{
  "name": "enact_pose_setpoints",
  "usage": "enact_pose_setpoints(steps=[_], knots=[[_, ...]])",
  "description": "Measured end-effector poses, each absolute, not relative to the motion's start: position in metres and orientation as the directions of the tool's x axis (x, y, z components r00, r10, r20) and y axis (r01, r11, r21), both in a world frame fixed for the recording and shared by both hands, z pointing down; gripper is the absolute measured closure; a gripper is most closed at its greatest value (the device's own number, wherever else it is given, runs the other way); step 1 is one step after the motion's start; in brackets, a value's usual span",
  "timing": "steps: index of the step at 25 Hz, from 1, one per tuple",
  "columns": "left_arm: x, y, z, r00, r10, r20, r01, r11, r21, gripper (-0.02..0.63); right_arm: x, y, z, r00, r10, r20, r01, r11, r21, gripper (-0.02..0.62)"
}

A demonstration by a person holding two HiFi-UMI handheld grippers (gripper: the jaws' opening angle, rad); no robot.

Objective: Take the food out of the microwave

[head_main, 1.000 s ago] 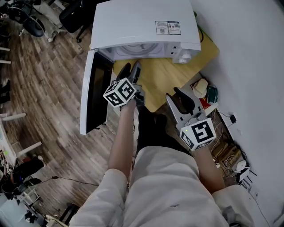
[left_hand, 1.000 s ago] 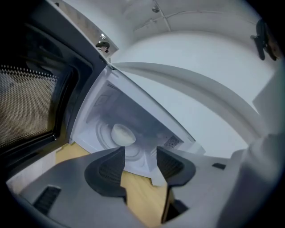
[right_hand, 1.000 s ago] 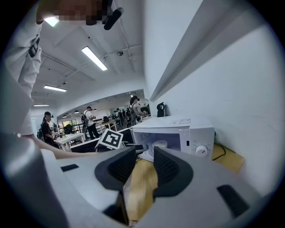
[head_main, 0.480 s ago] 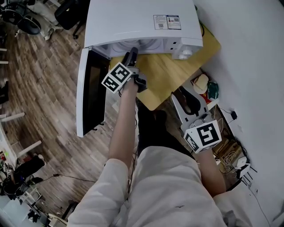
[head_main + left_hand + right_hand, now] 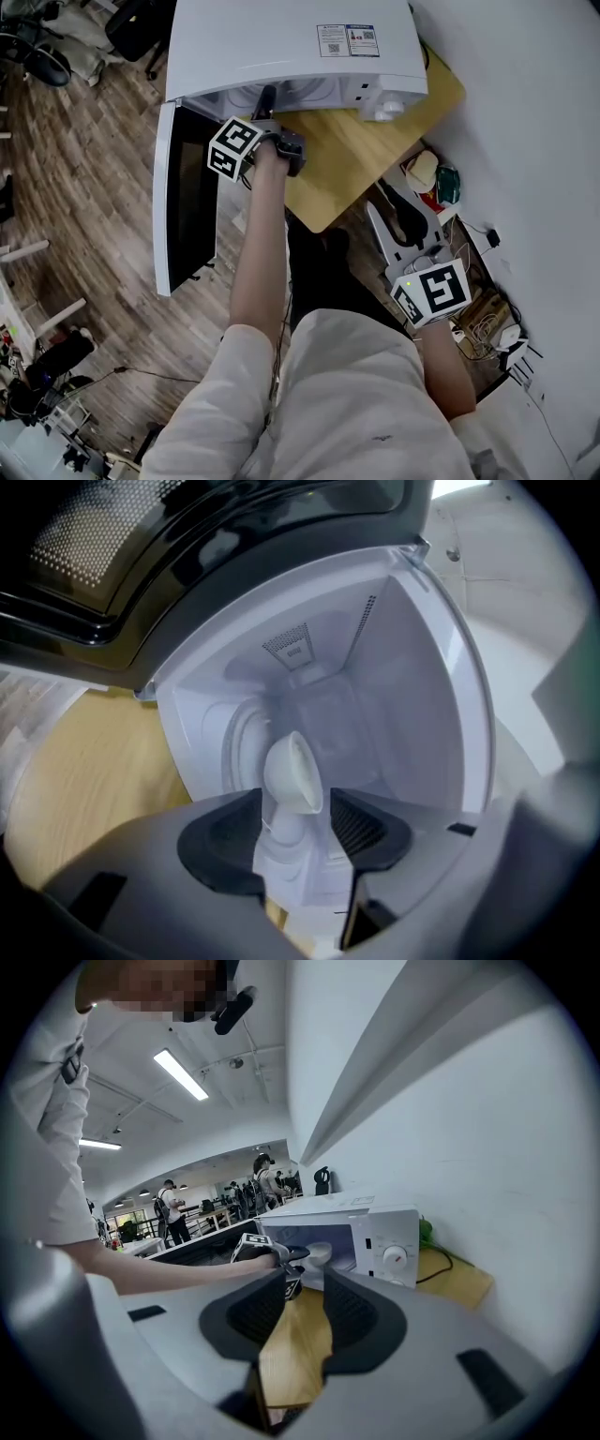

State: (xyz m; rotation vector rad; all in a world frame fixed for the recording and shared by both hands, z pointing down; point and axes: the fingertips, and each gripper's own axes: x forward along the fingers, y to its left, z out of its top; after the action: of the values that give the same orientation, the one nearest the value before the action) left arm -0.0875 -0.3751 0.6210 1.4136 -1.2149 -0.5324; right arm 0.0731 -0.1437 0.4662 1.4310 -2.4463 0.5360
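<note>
The white microwave (image 5: pixel 291 37) stands on a wooden table (image 5: pixel 347 159) with its door (image 5: pixel 183 206) swung open to the left. My left gripper (image 5: pixel 267 94) reaches into the cavity. In the left gripper view a white bowl (image 5: pixel 292 772) sits on the turntable between the jaws of that gripper (image 5: pixel 295 808), which stand open close on either side of its rim. The right gripper view shows the same bowl (image 5: pixel 319 1254) inside the microwave (image 5: pixel 375 1232). My right gripper (image 5: pixel 405 211) hangs open and holds nothing, low beside the table's near right corner.
Small items (image 5: pixel 427 183) and tangled cables (image 5: pixel 487 319) lie on the floor by the white wall at the right. Office chairs (image 5: pixel 56 47) stand far left on the wood floor. The open door juts out to the left of my left arm.
My left gripper has moved forward from above the table's edge into the microwave, round the bowl. The right gripper has drifted slightly right and down.
</note>
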Motion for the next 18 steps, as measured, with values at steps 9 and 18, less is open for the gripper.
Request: enact_pose_setpoints(steps=[9, 18], knots=[[-0.088, -0.388, 0.630, 0.345, -0.882, 0.320, -0.323, 0.208, 0.923, 0.399, 0.074, -0.145, 0.473, -0.475, -0.779, 0.410, -0.880, 0.432, -0.200, 0.485], [-0.090, -0.396, 0.636, 0.328, -0.885, 0.331, -0.257, 0.254, 0.932, 0.400, 0.078, -0.146, 0.474, -0.463, -0.784, 0.413, -0.886, 0.414, -0.207, 0.486]])
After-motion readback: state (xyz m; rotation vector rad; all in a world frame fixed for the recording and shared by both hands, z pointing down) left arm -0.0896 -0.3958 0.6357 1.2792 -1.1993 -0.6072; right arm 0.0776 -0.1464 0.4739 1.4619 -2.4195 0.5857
